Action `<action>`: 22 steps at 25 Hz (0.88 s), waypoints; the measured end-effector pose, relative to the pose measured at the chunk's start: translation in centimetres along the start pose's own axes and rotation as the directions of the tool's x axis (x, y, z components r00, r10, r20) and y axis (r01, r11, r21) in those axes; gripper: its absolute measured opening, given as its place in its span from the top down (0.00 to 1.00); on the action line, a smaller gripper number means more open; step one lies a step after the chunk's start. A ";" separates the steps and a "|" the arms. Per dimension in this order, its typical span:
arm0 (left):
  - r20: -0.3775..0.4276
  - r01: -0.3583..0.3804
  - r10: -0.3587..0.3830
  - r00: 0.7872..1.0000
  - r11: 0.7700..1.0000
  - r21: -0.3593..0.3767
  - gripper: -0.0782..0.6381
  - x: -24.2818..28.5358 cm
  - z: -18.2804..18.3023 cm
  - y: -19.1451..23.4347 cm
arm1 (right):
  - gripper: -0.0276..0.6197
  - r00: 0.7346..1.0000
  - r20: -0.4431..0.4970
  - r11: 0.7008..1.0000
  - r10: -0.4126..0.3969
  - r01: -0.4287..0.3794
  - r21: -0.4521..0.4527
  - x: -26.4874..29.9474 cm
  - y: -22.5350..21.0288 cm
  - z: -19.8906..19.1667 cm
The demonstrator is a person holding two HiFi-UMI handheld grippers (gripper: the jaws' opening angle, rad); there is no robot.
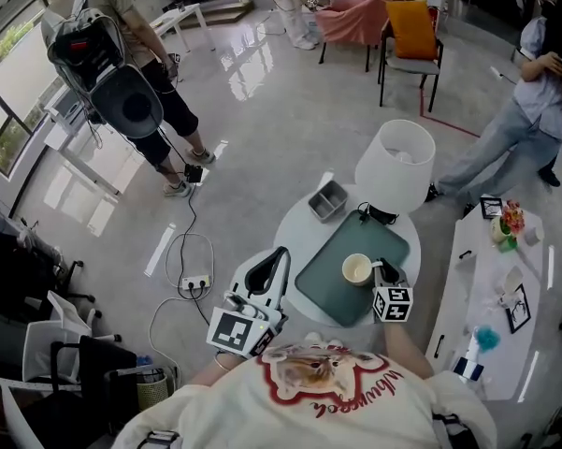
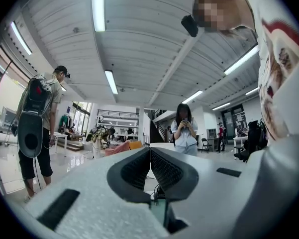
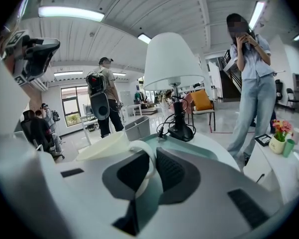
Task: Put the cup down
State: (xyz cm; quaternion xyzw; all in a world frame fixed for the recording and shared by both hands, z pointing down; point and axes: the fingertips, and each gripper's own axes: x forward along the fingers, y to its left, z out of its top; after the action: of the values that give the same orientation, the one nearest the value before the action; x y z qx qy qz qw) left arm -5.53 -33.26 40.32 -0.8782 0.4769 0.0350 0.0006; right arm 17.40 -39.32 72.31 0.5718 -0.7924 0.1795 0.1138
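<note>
— Where is the cream ceramic cup [image 1: 356, 269]?

— Above the dark green rectangular tray [image 1: 325, 286], towards its near right corner, mouth up. The tray lies on a small round white table [image 1: 295, 221]. From overhead I cannot tell whether the cup's base touches the tray.

— What has hold of it?

— The right gripper [image 3: 152, 156]. Its jaws are clamped on the cup's looped handle [image 3: 150, 159]. The black ribbed pads press it from either side, with only the handle's thickness between them. In the right gripper view the cup's body sits just left of the jaws.

— And the left gripper [image 2: 149, 151]?

— It is off the tray's left edge, by the table's rim. Its jaws are brought together until the tips meet, and they grip nothing.

— What else is around the tray?

— A white-shaded table lamp [image 1: 396, 165] stands just past the tray's far right corner, with a black base and cord. An open grey square box [image 1: 328, 200] sits on the table near the tray's far left corner. A person carrying a black backpack [image 1: 122, 73] stands on the floor well beyond the tray, to its far left. Another person in a pale blue shirt and jeans [image 1: 533, 110] stands well off to its far right.
</note>
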 end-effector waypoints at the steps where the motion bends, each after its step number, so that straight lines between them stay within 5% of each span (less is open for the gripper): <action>1: -0.001 -0.001 0.001 1.000 1.000 0.000 0.87 0.0 0.0 0.0 | 0.88 1.000 0.001 1.000 0.000 0.000 0.002 0.1 -0.1 0.0; 22: 0.002 -0.006 0.006 1.000 1.000 -0.020 0.87 -0.2 -0.1 0.0 | 0.88 0.999 -0.049 0.998 -0.020 0.017 -0.058 -0.4 0.3 -1.8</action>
State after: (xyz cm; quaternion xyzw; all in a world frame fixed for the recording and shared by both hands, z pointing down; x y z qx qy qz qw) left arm -5.64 -33.15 40.46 -0.8768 0.4791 0.0406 -0.0078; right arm 17.23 -38.13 73.75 0.5708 -0.7889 0.1699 0.1514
